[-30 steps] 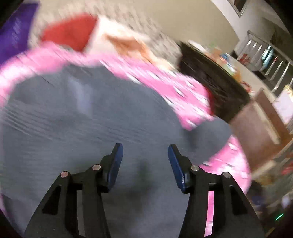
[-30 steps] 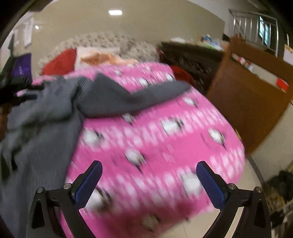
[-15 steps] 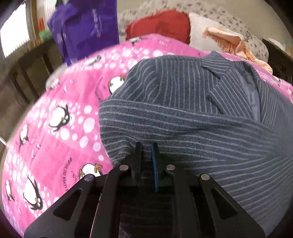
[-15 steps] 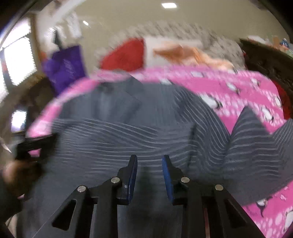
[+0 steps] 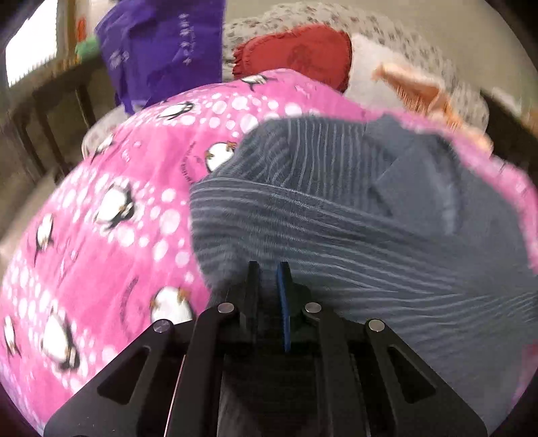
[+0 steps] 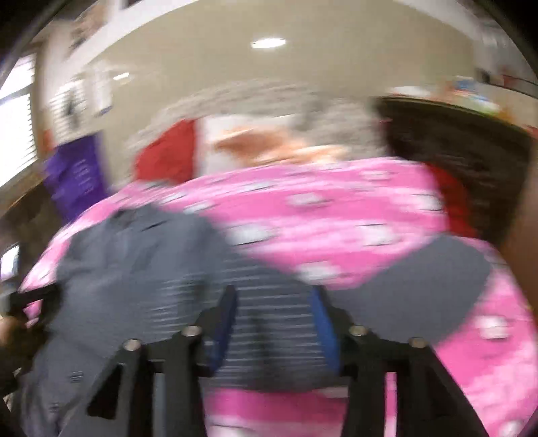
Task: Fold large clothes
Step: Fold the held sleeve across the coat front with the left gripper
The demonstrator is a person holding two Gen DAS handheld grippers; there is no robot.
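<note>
On the pink penguin blanket [image 5: 111,235] lies the grey pinstriped jacket [image 5: 353,218], spread toward the blanket's right edge. Left gripper [image 5: 269,279] is pinched tight on the jacket's near hem. Right gripper [image 6: 274,322] has just been opening, its jaws half apart with striped cloth between them; blur hides whether the pads touch it. Lettering on the purple bag [image 5: 161,47] and blanket is unreadable. Only the right view shows the ceiling light [image 6: 268,42]

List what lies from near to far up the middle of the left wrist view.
Left tool, grey pinstriped jacket, pink penguin-print blanket, red fringed cushion, grey speckled headboard.
</note>
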